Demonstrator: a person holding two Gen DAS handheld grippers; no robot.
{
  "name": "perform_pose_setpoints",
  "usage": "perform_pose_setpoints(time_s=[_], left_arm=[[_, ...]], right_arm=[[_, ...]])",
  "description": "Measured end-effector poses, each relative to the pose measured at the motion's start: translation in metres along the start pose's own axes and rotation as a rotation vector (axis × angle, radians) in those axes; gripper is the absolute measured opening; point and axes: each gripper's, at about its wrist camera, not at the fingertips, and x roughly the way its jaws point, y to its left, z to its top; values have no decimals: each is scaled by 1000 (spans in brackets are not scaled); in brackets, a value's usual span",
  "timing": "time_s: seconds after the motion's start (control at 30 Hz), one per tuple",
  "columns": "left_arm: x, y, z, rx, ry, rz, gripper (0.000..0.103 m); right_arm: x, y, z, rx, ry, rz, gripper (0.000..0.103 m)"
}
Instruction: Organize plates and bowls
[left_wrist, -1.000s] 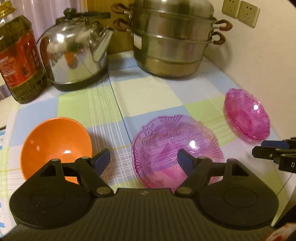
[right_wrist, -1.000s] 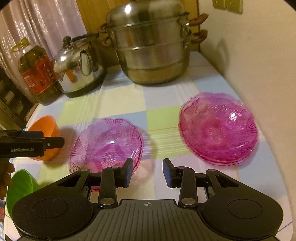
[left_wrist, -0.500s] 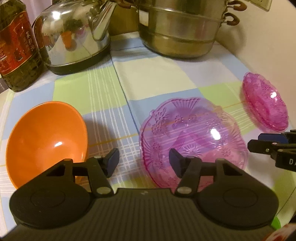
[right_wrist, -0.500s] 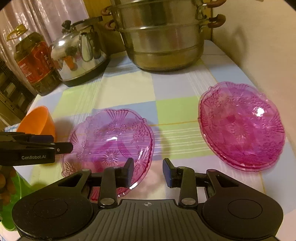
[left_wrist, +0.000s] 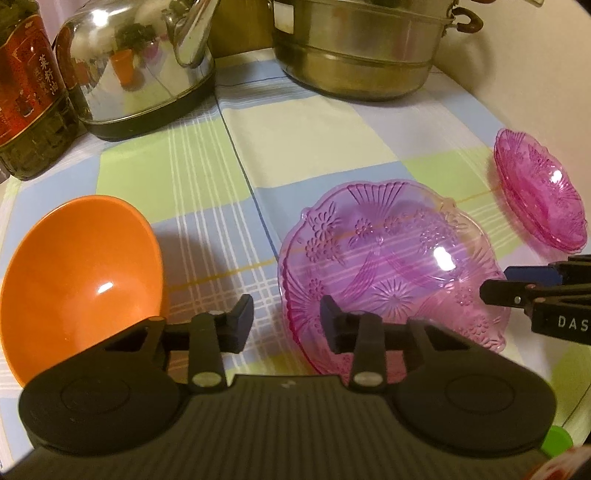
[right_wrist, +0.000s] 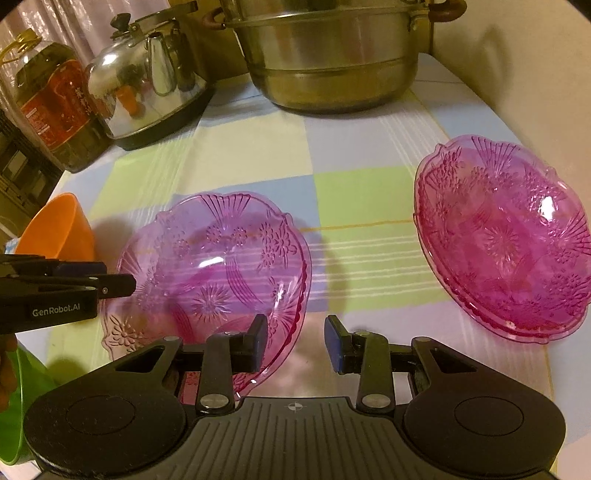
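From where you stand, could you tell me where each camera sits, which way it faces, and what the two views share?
Left wrist: on the left gripper, angled down at the orange bowl and light pink dish; its narrowed jaws, just closing, hold nothing.
Right wrist: on the right gripper, angled down at that dish's right rim; a hand shows.
Shared: both dishes, the darker pink stack, kettle, steamer pot, each other's gripper.

The cloth (left_wrist: 306, 147) on the counter has squares of pale green, light blue and cream, with thin white stripes. The near plate (left_wrist: 391, 258) is clear pink-violet, with pressed flowers, fans and a star. The far plates (right_wrist: 509, 236) are deeper pink. One bowl (left_wrist: 77, 273) is plain orange, another (right_wrist: 18, 398) is green.
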Motion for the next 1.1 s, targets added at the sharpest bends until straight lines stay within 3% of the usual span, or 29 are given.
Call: perform_pose_setpoints(time_s=[0.13, 0.33, 0.7, 1.1], left_arm=[[2, 1, 0, -14, 10, -7, 20], [3, 0, 0, -11, 13, -16, 11], [-10, -4, 3, -8, -14, -13, 9], [-43, -25, 23, 4, -59, -23, 9]], right_arm=[[2, 0, 0, 6, 1, 9, 33], [6, 2, -2, 6, 11, 14, 18], [-2, 0, 0, 22, -6, 29, 14], [-48, -11, 6, 23, -65, 19, 14]])
